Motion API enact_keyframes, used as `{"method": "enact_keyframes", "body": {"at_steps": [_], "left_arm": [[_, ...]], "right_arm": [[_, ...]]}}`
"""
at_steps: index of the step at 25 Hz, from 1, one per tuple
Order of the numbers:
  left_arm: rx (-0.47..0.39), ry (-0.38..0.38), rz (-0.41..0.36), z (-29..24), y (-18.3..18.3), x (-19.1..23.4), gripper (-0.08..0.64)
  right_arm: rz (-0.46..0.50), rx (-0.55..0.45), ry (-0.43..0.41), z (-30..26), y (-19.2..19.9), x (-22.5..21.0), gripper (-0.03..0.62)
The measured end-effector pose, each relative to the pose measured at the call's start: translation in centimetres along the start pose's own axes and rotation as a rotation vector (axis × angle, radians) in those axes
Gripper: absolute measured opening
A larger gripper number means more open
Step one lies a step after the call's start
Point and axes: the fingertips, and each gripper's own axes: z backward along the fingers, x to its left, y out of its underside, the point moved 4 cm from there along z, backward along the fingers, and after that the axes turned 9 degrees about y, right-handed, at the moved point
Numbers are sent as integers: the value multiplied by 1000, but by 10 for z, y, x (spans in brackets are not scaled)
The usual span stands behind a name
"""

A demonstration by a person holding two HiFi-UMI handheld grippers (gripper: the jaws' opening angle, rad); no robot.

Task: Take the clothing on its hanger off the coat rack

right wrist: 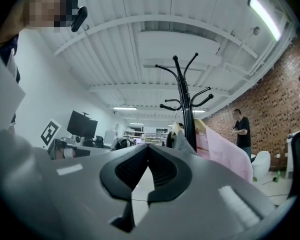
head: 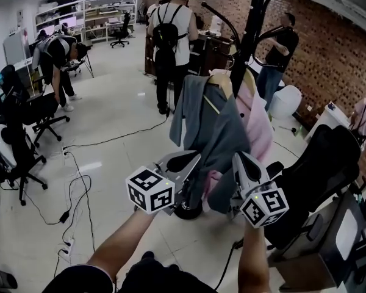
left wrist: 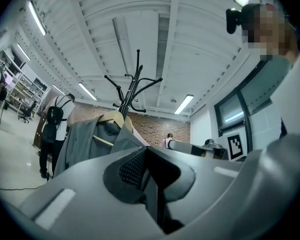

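Observation:
A black coat rack (head: 246, 38) stands just ahead of me. On it hangs a grey jacket (head: 215, 130) on a wooden hanger (head: 221, 78), with a pink garment (head: 259, 124) behind it to the right. My left gripper (head: 186, 161) is low in front of the jacket's hem, shut and empty. My right gripper (head: 246, 163) is beside it under the pink garment, also shut with nothing held. In the left gripper view the jacket (left wrist: 85, 139) and hanger (left wrist: 113, 118) rise beyond the closed left gripper (left wrist: 148, 152). The right gripper view shows the rack (right wrist: 185, 104) and pink garment (right wrist: 222, 151) past the closed right gripper (right wrist: 148, 152).
The rack's round base (head: 188, 211) sits on the tiled floor. A black office chair (head: 320, 176) stands close at the right, more chairs (head: 24, 139) at the left. Cables (head: 73, 188) trail across the floor. People (head: 171, 47) stand behind the rack, by a brick wall (head: 335, 54).

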Motion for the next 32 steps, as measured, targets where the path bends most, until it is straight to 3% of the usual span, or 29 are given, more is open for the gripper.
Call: {"method": "enact_keyframes", "body": {"at_steps": [13, 17, 23, 28, 32], "left_arm": [[63, 91, 20, -20, 8, 33, 12], [72, 90, 29, -19, 11, 38, 12], [102, 95, 17, -27, 17, 45, 12], [105, 78, 24, -25, 16, 55, 12], [115, 60, 35, -22, 19, 66, 12]], "right_arm": [[79, 63, 141, -36, 0, -27, 5], [159, 119, 155, -60, -8, -39, 83], [291, 263, 138, -115, -11, -70, 152], [304, 414, 83, -151, 3, -85, 206], [320, 501, 65, -172, 17, -92, 212]]}}
